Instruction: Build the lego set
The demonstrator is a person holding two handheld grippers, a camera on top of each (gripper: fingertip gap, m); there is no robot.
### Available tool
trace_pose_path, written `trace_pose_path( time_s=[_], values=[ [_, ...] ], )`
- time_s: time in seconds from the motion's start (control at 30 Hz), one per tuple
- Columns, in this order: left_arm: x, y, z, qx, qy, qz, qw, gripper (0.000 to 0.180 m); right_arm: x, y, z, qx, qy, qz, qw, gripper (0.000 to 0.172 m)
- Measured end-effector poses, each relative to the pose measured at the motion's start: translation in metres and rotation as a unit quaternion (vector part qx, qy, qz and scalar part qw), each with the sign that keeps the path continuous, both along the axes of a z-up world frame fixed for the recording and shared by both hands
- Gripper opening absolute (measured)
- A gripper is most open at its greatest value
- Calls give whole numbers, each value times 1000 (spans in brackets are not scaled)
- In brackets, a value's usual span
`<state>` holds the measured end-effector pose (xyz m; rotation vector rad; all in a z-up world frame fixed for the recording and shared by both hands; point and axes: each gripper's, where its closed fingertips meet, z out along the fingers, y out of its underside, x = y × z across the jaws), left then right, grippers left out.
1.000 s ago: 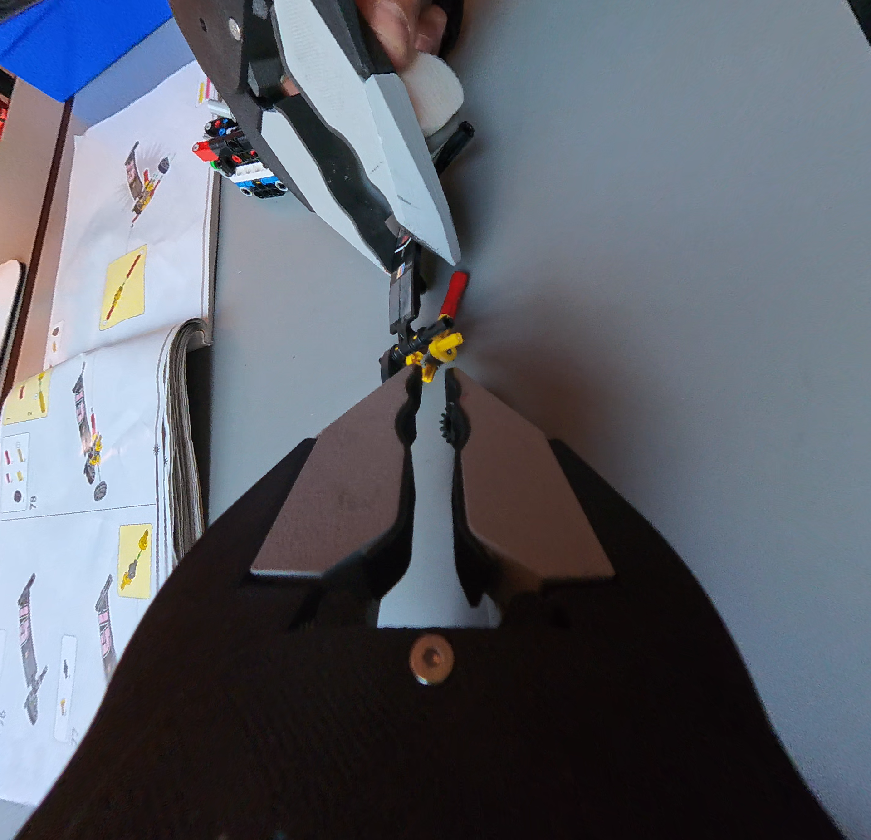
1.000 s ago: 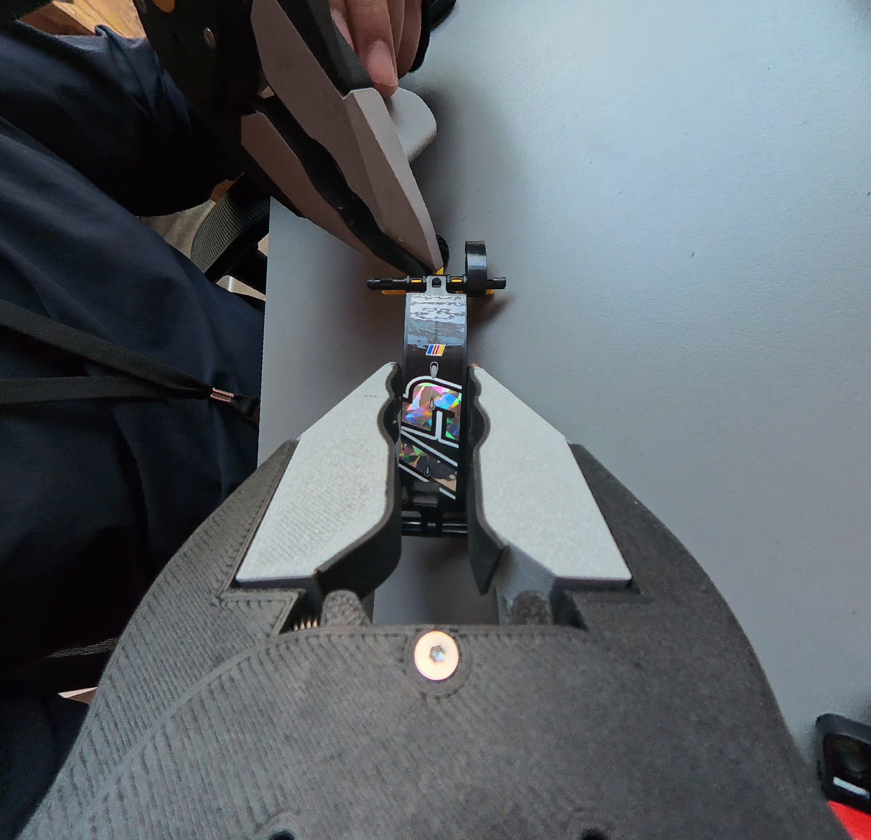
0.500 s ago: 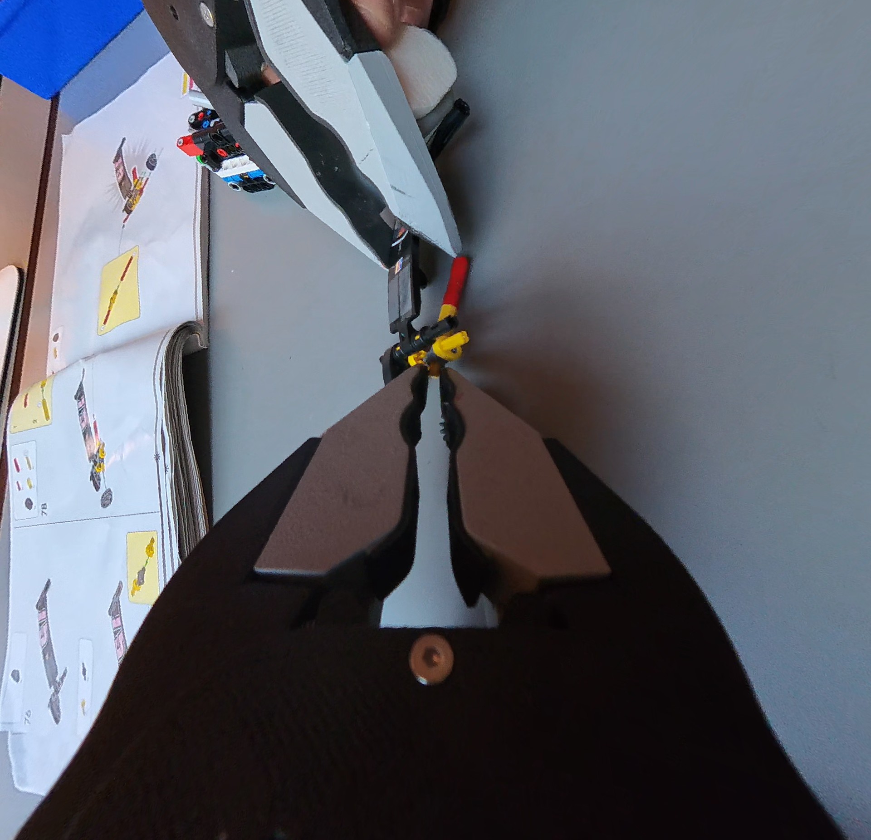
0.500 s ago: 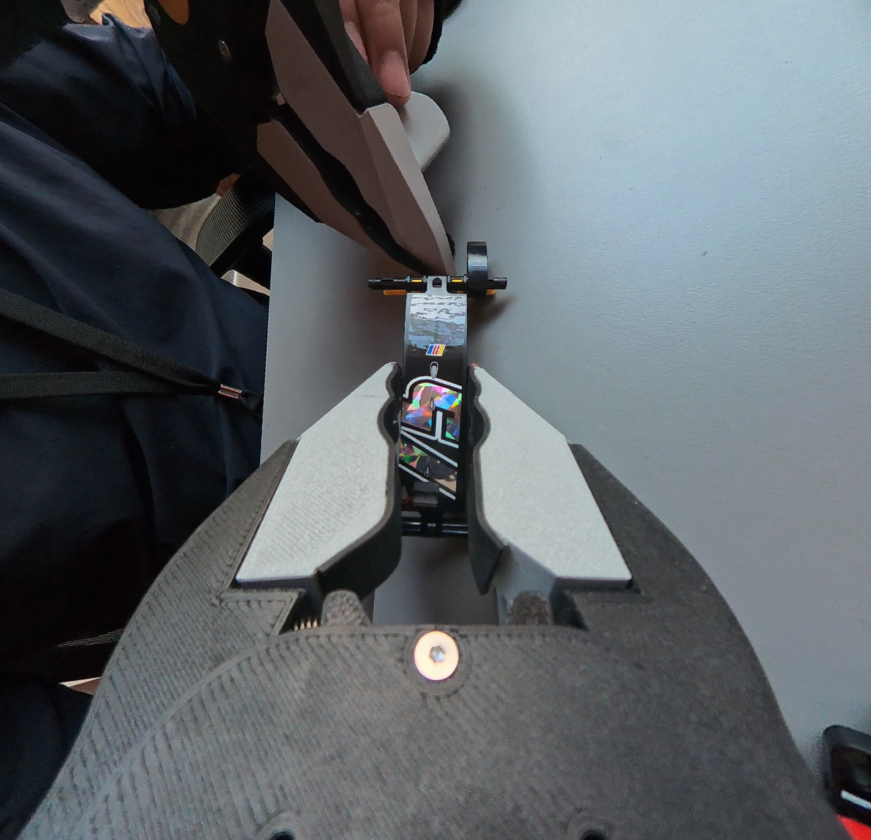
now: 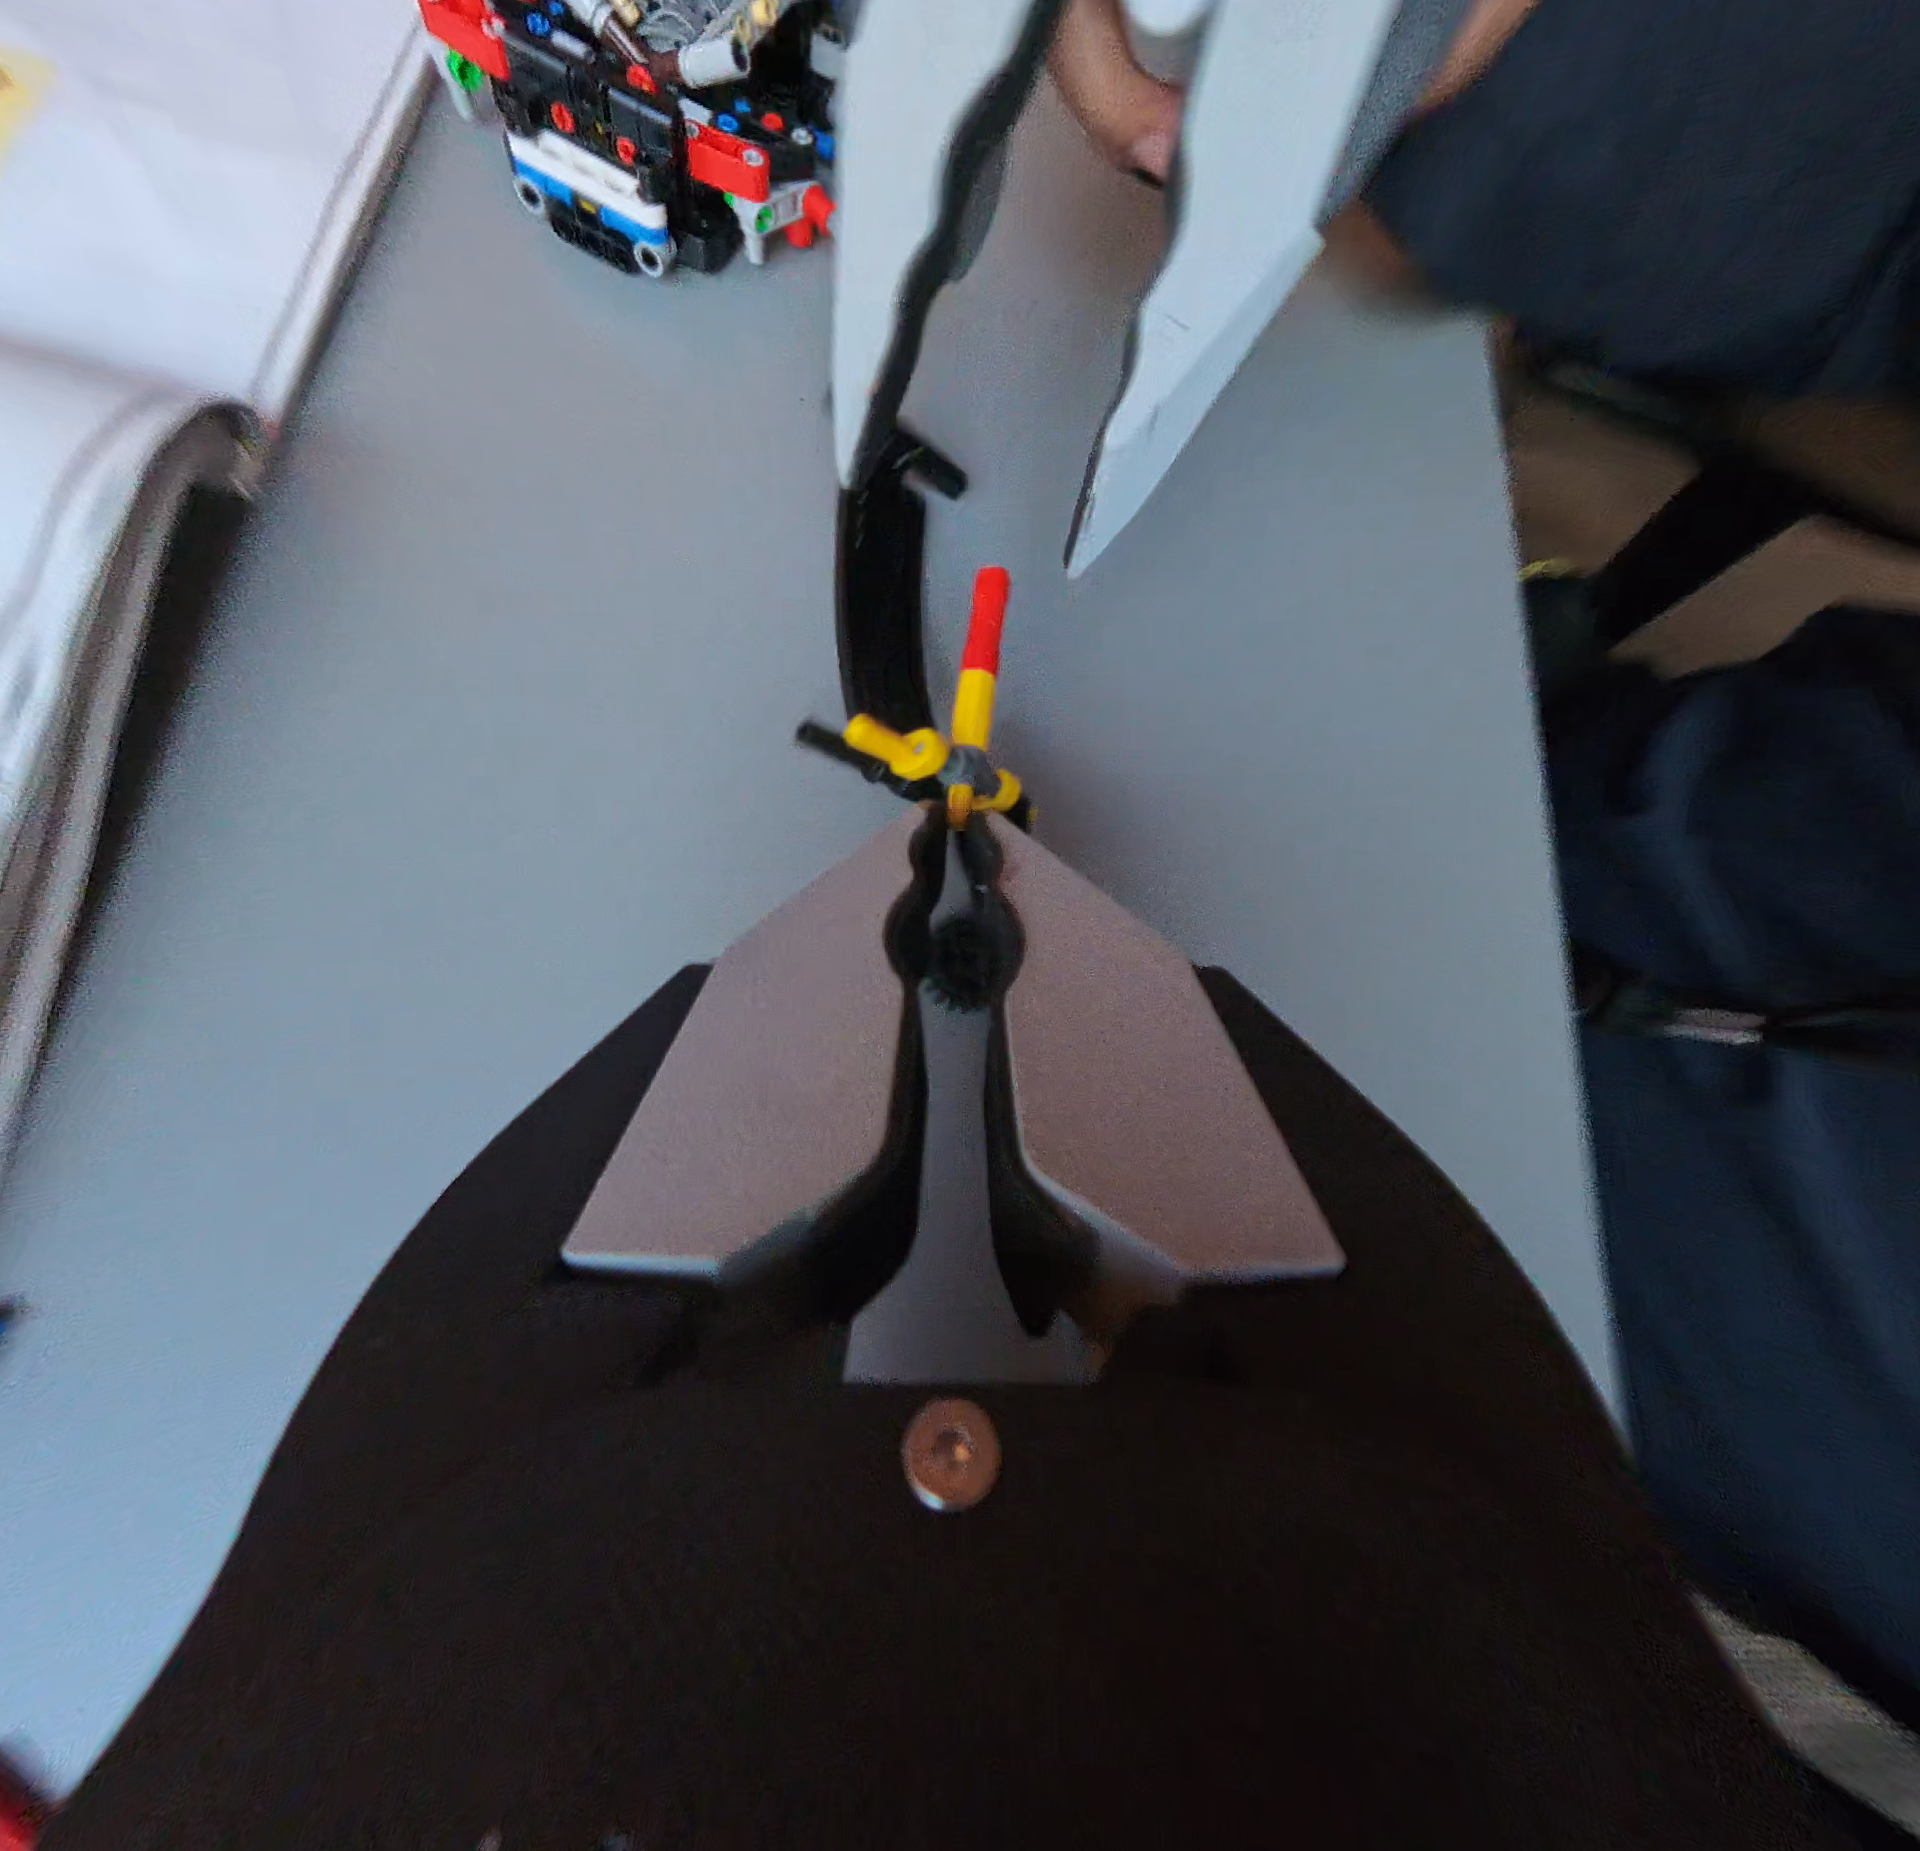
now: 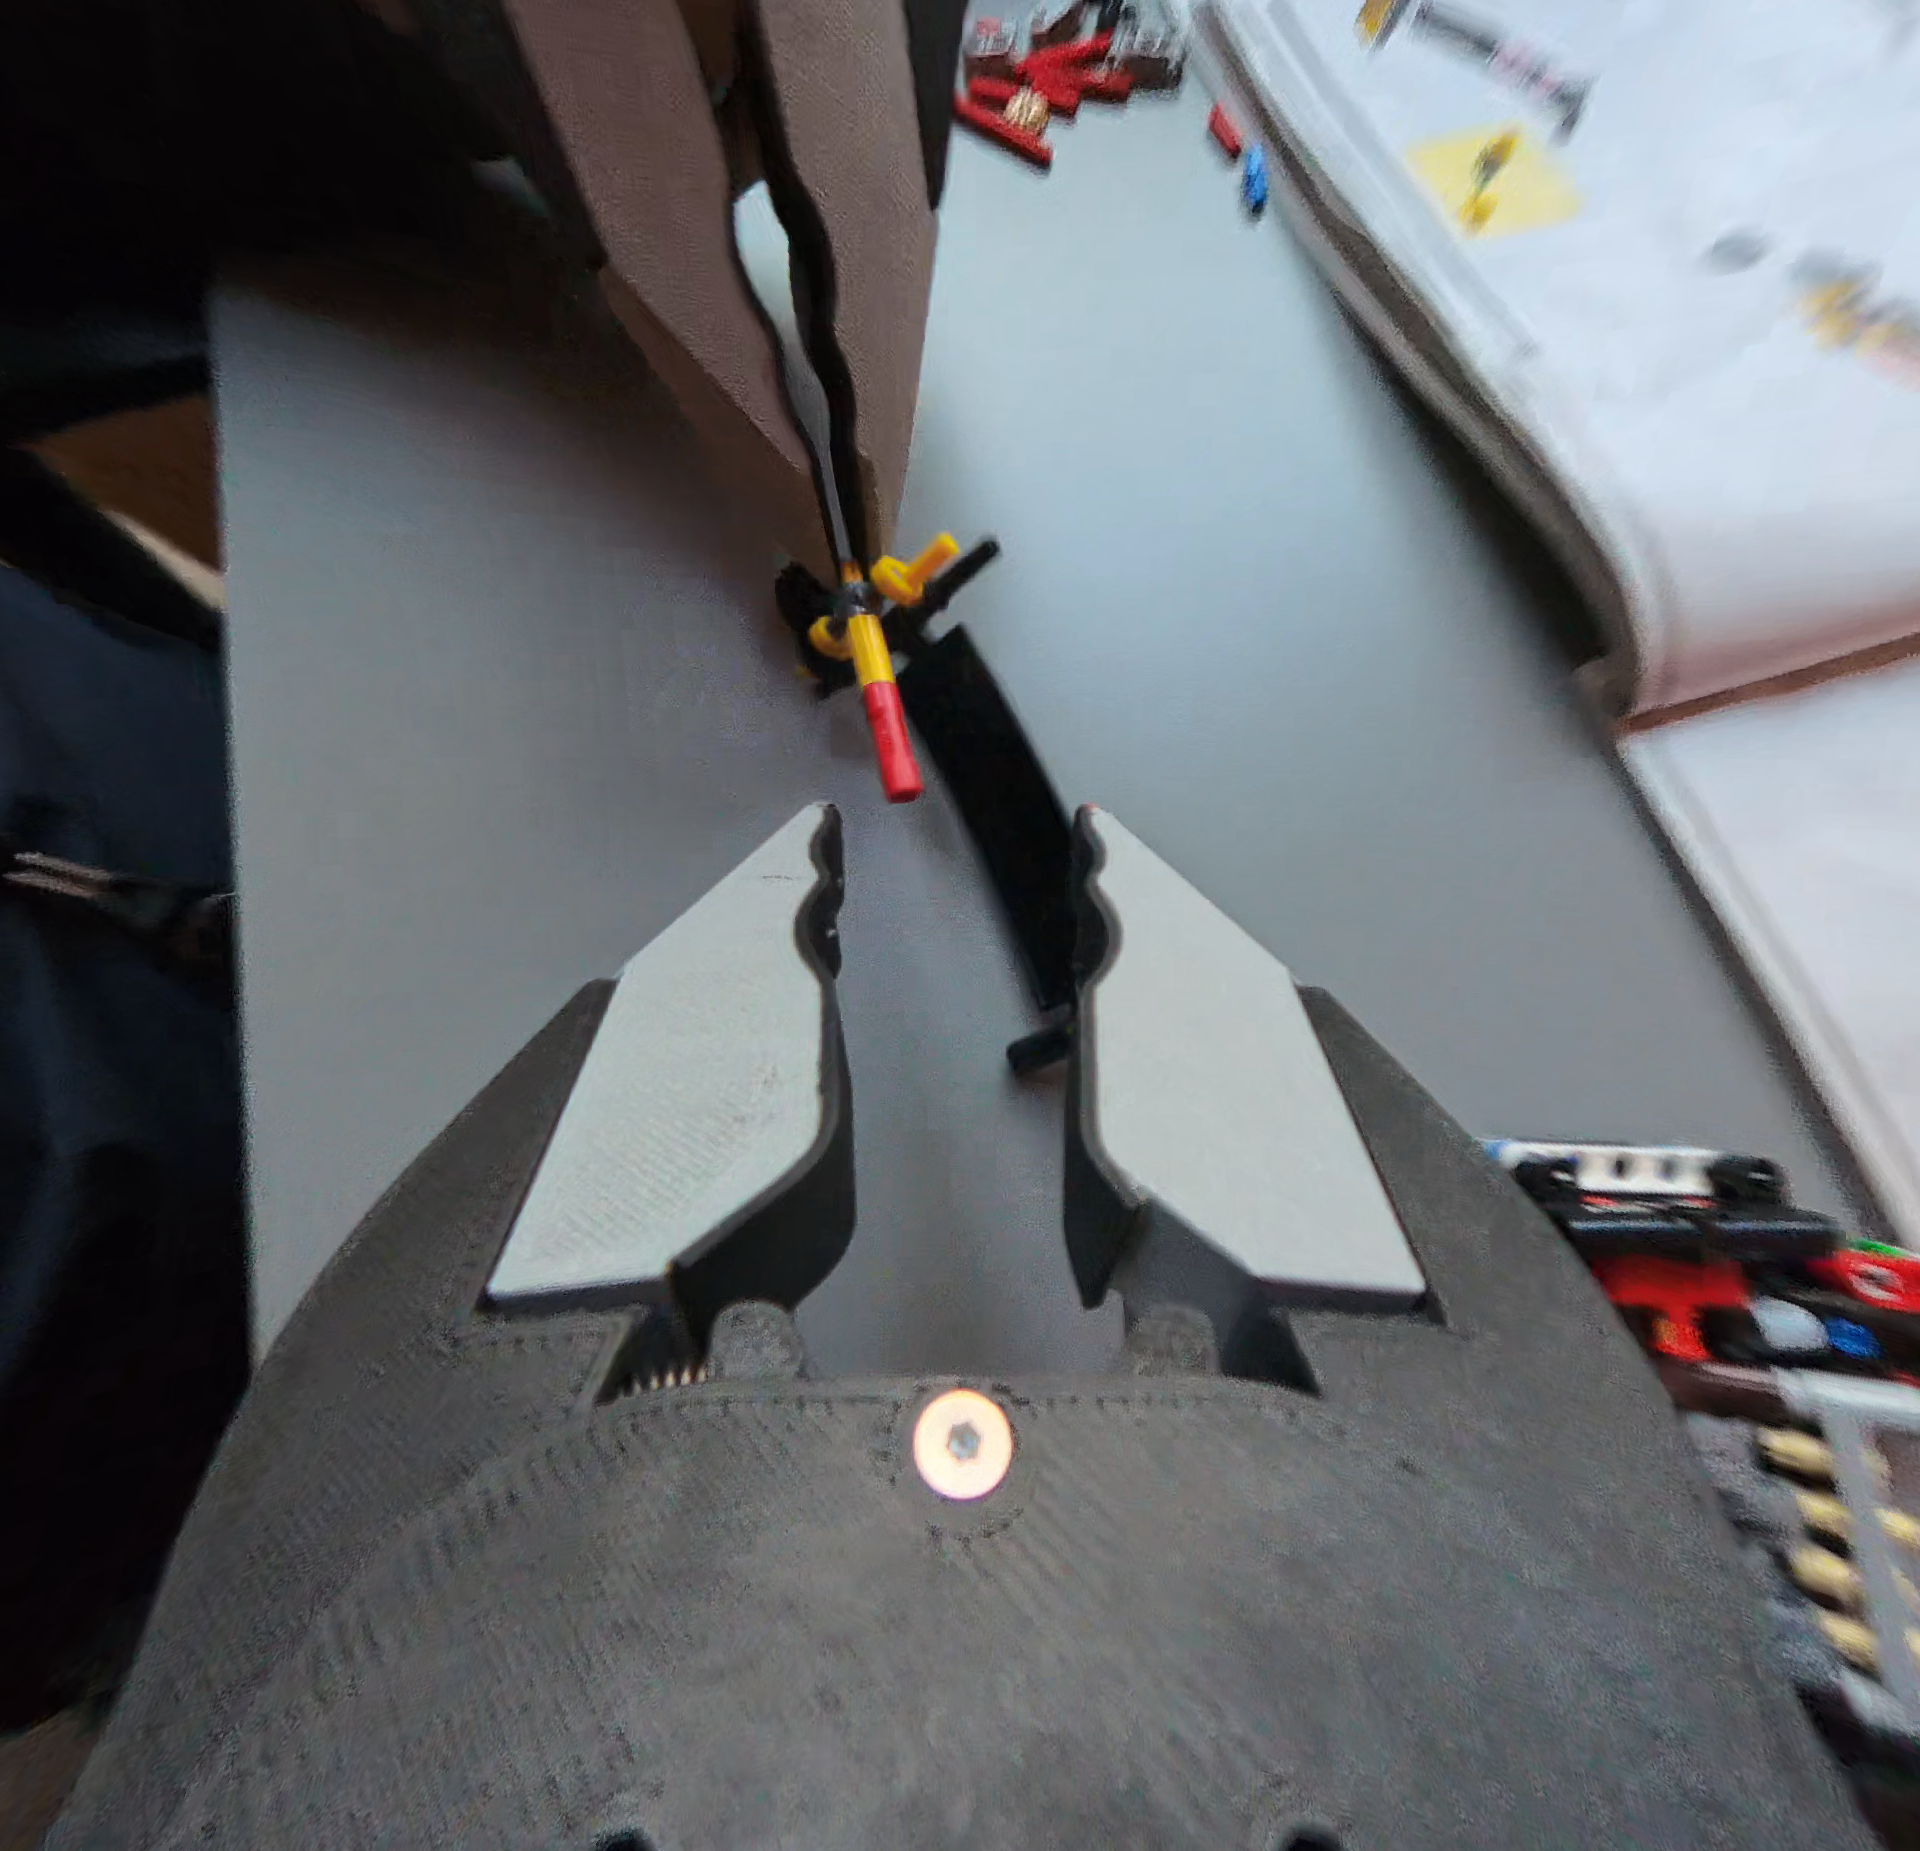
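Near the table's [image 5: 540, 658] front edge the left tongs [image 5: 951, 825] are clamped on the thin axle of a small brick assembly [image 5: 935, 752], light, rigid but likely to pop apart, while the right tongs [image 6: 956, 825] stand apart beside its black curved panel [image 6: 987, 793].

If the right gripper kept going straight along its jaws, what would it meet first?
Probably the red-tipped yellow rod of the small brick assembly held in the left gripper, ahead of the right gripper's open jaws. The curved black panel already lies between them; depth is unclear.
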<state>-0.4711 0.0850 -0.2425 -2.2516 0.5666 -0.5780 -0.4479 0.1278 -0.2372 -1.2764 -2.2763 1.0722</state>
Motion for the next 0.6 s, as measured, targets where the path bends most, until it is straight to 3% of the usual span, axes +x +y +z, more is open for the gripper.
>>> trace_pose_path(
  time_s=[0.13, 0.23, 0.43, 0.5, 0.6],
  values=[
    [2, -5, 6, -50, -114, 10, 992, 0, 2, -13, 10, 124, 85, 13, 989, 28],
    [2, -7, 7, -67, -150, 11, 986, 1, -3, -17, 2, 195, 109, 22, 974, 27],
    [-1, -8, -3, -85, -133, 18, 987, 0, -12, -29, -3, 162, 115, 56, 978, 17],
    [-2, -8, -4, -86, -131, 19, 987, 0, -11, -31, -6, 155, 106, 68, 980, 0],
    [-2, -6, -4, -84, -136, 22, 987, 0, -14, -30, -15, 150, 95, 71, 982, 0]
  ],
)
